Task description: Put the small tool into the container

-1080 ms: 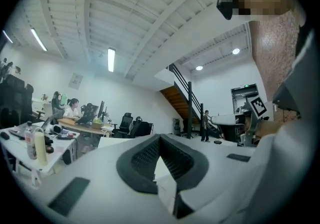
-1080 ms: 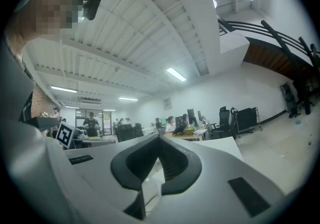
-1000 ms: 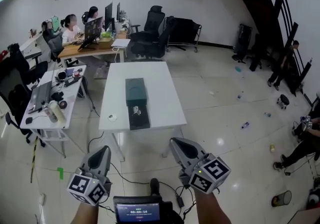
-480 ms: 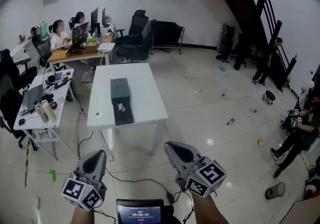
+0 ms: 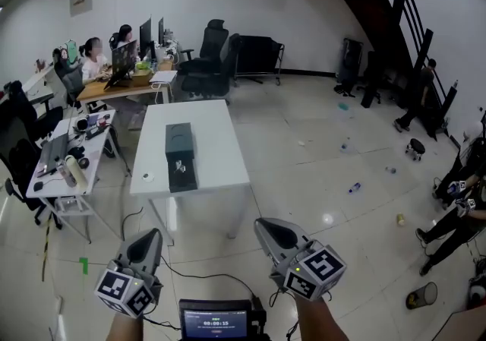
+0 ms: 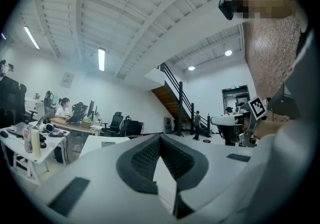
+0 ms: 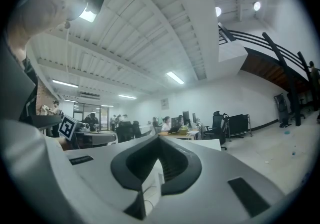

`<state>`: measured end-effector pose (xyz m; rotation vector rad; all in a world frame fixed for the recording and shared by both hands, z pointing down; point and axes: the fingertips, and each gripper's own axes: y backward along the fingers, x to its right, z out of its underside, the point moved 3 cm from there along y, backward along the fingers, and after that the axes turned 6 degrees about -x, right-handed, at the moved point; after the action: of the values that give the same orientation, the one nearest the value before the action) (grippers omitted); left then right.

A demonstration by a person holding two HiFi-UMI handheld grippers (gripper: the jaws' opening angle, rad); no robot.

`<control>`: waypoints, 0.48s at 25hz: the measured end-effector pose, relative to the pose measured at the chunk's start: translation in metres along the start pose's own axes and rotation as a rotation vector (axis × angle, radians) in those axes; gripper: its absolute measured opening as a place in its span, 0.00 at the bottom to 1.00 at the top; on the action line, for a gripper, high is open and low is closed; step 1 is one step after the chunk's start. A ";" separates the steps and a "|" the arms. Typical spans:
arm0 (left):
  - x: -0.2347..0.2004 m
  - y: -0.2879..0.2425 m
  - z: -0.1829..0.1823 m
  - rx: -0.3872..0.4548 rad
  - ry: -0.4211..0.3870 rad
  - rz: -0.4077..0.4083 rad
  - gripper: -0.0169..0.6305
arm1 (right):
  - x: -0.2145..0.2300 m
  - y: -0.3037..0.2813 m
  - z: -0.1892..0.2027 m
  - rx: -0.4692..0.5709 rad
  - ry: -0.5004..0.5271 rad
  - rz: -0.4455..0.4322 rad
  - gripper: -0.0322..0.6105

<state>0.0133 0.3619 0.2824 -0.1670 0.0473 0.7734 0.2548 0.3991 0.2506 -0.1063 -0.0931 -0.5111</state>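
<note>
Standing back from the white table point(image 5: 220, 168) with its dark container point(image 5: 179, 148), the person holds left gripper point(image 5: 149, 235) and right gripper point(image 5: 267, 225) clenched, both empty.

— What lies on the container point(image 5: 181, 151)?
— A pale speck point(image 5: 180, 168), too small to name. So is the white bit point(image 5: 147, 177) on the surface point(image 5: 220, 142).
— The screen point(image 5: 220, 323)?
— Cut off by the bottom edge.
</note>
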 end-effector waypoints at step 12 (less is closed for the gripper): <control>0.013 -0.011 0.002 -0.009 0.004 -0.029 0.06 | 0.002 0.000 0.007 -0.010 -0.028 -0.021 0.06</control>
<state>0.0303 0.3639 0.2841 -0.1769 0.0450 0.7441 0.2560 0.3995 0.2576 -0.1226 -0.1188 -0.5309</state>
